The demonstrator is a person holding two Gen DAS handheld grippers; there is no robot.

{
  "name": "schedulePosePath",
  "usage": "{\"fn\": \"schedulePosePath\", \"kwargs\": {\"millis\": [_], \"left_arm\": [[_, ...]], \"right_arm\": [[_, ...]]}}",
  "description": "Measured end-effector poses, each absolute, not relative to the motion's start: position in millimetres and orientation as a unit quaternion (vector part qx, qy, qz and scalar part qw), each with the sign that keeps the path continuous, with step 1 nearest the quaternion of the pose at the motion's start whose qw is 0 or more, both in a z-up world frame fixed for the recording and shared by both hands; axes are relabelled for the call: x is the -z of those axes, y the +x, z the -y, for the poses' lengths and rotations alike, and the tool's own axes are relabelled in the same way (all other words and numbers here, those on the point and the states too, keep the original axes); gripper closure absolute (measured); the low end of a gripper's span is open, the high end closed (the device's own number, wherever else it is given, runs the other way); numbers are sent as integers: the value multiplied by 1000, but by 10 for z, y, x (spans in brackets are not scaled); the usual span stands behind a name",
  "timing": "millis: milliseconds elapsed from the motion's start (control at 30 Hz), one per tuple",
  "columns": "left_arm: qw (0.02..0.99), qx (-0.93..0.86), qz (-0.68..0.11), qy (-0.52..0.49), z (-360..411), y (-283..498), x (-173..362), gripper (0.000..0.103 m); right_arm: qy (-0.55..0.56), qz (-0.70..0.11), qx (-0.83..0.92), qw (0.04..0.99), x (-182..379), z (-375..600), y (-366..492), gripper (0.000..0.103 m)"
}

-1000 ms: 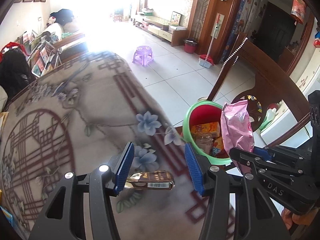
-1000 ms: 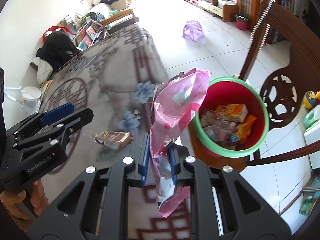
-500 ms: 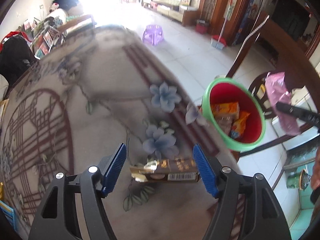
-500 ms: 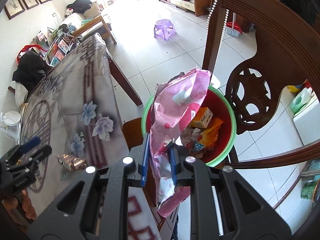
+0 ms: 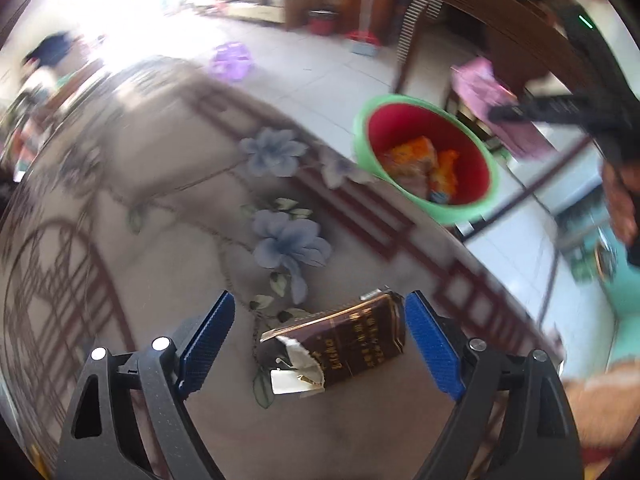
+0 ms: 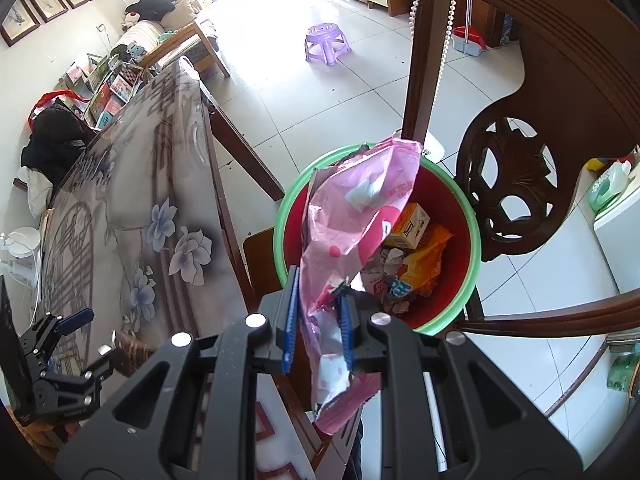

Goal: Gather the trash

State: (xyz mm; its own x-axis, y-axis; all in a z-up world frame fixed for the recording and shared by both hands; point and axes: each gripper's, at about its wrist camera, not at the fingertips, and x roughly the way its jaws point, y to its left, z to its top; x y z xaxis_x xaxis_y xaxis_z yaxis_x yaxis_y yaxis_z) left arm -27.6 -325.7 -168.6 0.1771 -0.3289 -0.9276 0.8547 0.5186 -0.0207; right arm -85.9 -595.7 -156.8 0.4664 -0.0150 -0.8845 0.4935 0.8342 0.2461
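A torn brown wrapper [image 5: 340,344] lies on the flowered tablecloth [image 5: 160,200]. My left gripper [image 5: 316,340] hangs over it with its jaws opening, one blue pad on each side and neither pressing on it. The right wrist view shows my right gripper [image 6: 318,320] shut on a pink crinkled bag [image 6: 352,220], held above the red bin with a green rim [image 6: 472,280] that stands on a chair seat beside the table. The bin holds several wrappers and a small orange box [image 6: 412,226]. The left gripper [image 6: 80,344] and the brown wrapper [image 6: 128,350] appear at the lower left of that view.
A carved wooden chair back [image 6: 540,160] rises just behind the bin, with a bead string [image 6: 444,40] hanging on it. The table edge [image 6: 228,220] runs close to the bin. A purple stool [image 6: 326,42] stands on the tiled floor farther off.
My left gripper has sunk toward the brown wrapper and its jaws have spread wider around it. My right gripper has carried the pink bag from over the table to above the bin.
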Motion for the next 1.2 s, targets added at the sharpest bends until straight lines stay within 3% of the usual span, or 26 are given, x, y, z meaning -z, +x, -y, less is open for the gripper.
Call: {"fn": "schedulePosePath", "kwargs": {"millis": [133, 300, 367, 400, 433, 467, 533, 733, 833, 867, 900, 933, 967, 1200], "left_arm": [[654, 471, -439, 396, 3416, -468, 1741, 20], [604, 485, -426, 468, 3535, -502, 1978, 19], [597, 482, -432, 474, 3577, -477, 2074, 26], [603, 488, -436, 456, 3586, -448, 2058, 33], [611, 489, -447, 433, 3605, -391, 2028, 52], [617, 486, -460, 414, 3635, -333, 2019, 61], [635, 480, -486, 359, 3733, -175, 1948, 66], [683, 472, -527, 183, 4300, 236, 1637, 66], [704, 455, -526, 145, 4758, 369, 1523, 52], [712, 448, -520, 146, 4887, 383, 1483, 34], [719, 445, -514, 145, 4943, 328, 1468, 27], [726, 445, -505, 143, 5020, 317, 1416, 21], [731, 446, -497, 142, 5083, 307, 1371, 21], [758, 435, -471, 121, 4868, 186, 1043, 15]], "right_arm": [[243, -499, 148, 819, 1622, 5924, -797, 85], [241, -501, 136, 820, 1629, 5839, -755, 85], [243, -502, 136, 819, 1640, 5834, -750, 85], [244, -503, 136, 818, 1646, 5835, -750, 85], [244, -503, 137, 818, 1648, 5834, -749, 85], [244, -503, 138, 818, 1652, 5837, -752, 85], [244, -503, 141, 817, 1663, 5856, -757, 85], [248, -505, 162, 811, 1721, 6030, -768, 85], [246, -504, 170, 810, 1724, 6120, -758, 84], [244, -504, 173, 810, 1718, 6142, -755, 77], [240, -502, 184, 810, 1706, 6174, -758, 67], [236, -496, 198, 812, 1680, 6204, -774, 39], [233, -488, 210, 815, 1646, 6226, -806, 30], [228, -475, 241, 815, 1501, 6287, -1032, 30]]}}
